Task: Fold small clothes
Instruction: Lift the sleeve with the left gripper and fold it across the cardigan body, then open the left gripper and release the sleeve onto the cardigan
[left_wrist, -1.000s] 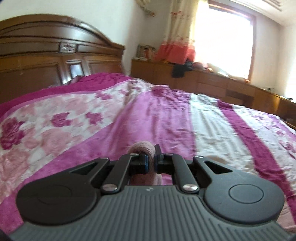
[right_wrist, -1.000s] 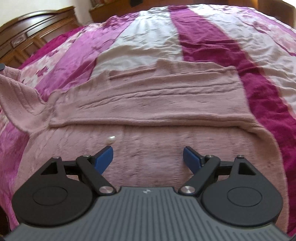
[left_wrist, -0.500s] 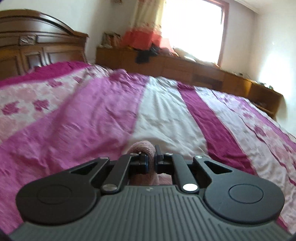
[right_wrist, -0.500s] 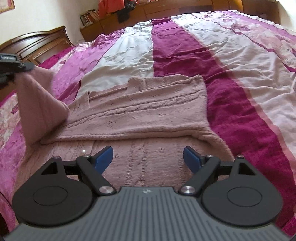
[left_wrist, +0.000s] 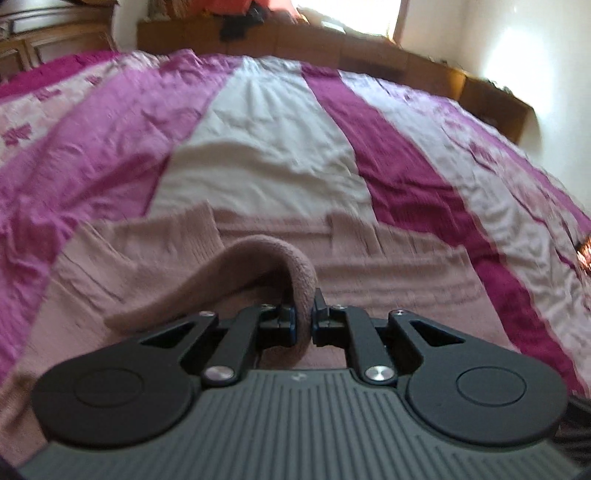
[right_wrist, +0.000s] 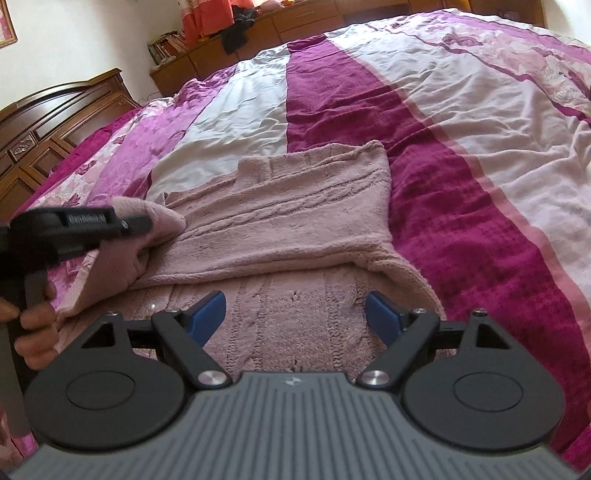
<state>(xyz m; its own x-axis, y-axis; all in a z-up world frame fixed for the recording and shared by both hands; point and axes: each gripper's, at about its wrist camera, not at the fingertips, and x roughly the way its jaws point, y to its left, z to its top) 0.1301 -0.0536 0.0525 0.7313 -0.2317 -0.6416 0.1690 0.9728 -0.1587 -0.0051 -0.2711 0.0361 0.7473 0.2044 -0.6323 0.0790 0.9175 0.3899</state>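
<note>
Sweater (right_wrist: 295, 229) lies flat on the bed (right_wrist: 461, 122), pink knit on the striped cover, right in front of both rigs. Its far part is already doubled over the near part; a fold ridge runs across mid-garment in the right view.

Left tongs (left_wrist: 303, 317): clenched on a thick roll of the knit, apparently the left sleeve (left_wrist: 236, 273). The cloth arches up from 10 o'clock and drops between the jaws. In the right view I see the same tongs (right_wrist: 142, 223) at 9 o'clock, with the person's hand (right_wrist: 35, 332) on the grip and the held cloth raised over the sweater's left edge.

Right tongs (right_wrist: 295, 317): released, jaws wide apart, nothing between them, hovering over the near panel at 6 o'clock.

Step in hand, as I judge it: folding the left side inward across the body.

Next move, my reading:
- carry the held sleeve toward 3 o'clock, low over the folded layers
- lay it flat before I let go, or the thick knit will spring back
- right tongs could pin the near panel so the body does not drag
- left view is blurred; exact edge of the held piece is unclear.
</note>
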